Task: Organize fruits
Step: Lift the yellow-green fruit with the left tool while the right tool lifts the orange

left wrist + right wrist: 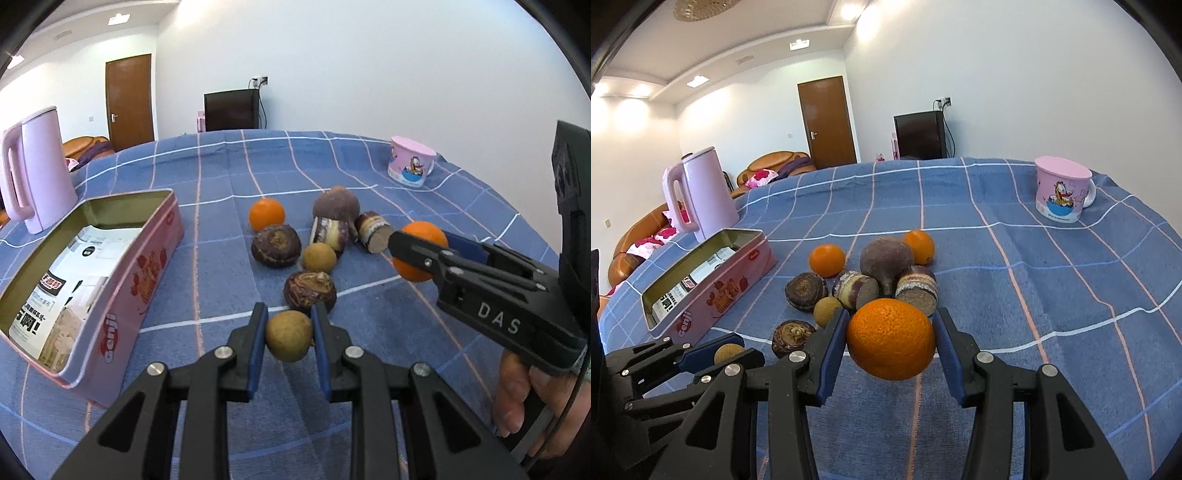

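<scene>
My left gripper (289, 321) is shut on a small tan longan (288, 335) and holds it just above the blue checked cloth (369, 350). My right gripper (891, 325) is shut on an orange (891, 339), raised over the cloth; it also shows in the left wrist view (421, 251). A pile of fruit lies ahead: another orange (266, 214), a second longan (319, 257), dark water chestnuts (275, 245) (309, 291), a round purple root (336, 205) and cut pieces (373, 230). An open pink tin (110, 314) lies left.
A pink kettle (35, 170) stands behind the tin at the far left. A pink cartoon mug (410, 161) stands at the far right of the table. The tin holds a printed leaflet (62, 288). A third orange (919, 246) sits behind the pile.
</scene>
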